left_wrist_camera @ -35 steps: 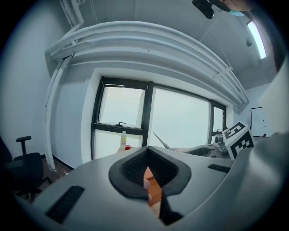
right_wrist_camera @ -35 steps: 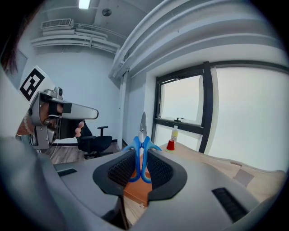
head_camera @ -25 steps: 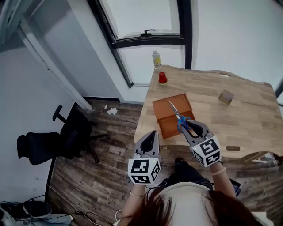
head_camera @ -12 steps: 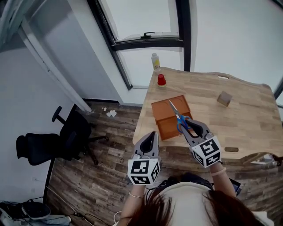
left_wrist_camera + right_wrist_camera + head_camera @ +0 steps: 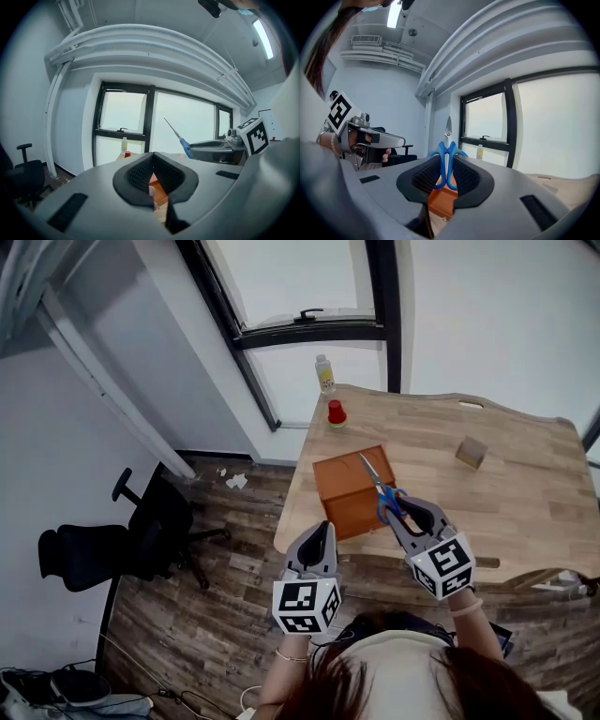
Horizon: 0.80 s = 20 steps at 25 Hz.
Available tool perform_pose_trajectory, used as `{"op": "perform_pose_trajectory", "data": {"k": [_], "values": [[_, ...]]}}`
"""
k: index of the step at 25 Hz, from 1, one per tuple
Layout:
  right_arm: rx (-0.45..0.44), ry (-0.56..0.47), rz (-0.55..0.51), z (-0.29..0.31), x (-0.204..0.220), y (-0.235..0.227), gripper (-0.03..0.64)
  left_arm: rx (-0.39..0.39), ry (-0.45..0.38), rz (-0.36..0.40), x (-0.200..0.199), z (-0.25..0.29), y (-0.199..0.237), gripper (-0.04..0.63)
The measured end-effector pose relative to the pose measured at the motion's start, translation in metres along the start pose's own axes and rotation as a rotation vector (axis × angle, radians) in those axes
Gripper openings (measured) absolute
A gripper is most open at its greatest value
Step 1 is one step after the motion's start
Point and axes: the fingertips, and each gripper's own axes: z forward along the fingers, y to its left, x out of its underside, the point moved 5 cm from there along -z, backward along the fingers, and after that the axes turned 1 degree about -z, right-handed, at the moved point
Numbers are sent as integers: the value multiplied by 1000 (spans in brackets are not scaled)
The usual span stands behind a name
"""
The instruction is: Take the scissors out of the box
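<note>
My right gripper is shut on the blue handles of the scissors, which hang above the near right part of the open orange-brown box on the wooden table. The metal blades point away from me, up over the box. In the right gripper view the scissors stand upright between the pads of the right gripper, with the box below. My left gripper is shut and holds nothing, off the table's near edge left of the box. In the left gripper view, the left gripper has the scissors at its right.
At the table's far left corner stand a red cup and a small bottle. A small wooden block lies at the far right. A black office chair stands on the floor to the left, with the window behind the table.
My right gripper has risen a little with the scissors still in it. The left gripper has shifted slightly forward. The box has stayed where it was.
</note>
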Motion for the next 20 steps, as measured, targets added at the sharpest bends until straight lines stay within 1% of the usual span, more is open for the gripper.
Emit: {"op": "perform_pose_trajectory", "data": {"k": [13,20], "values": [[-29,-25,-32,-39,2,-30,110,-46,11,3,1,15,-46,18],[-41,-26,-37,-53,6,-44,110,-72,14,-9,1,21,-66,18]]}}
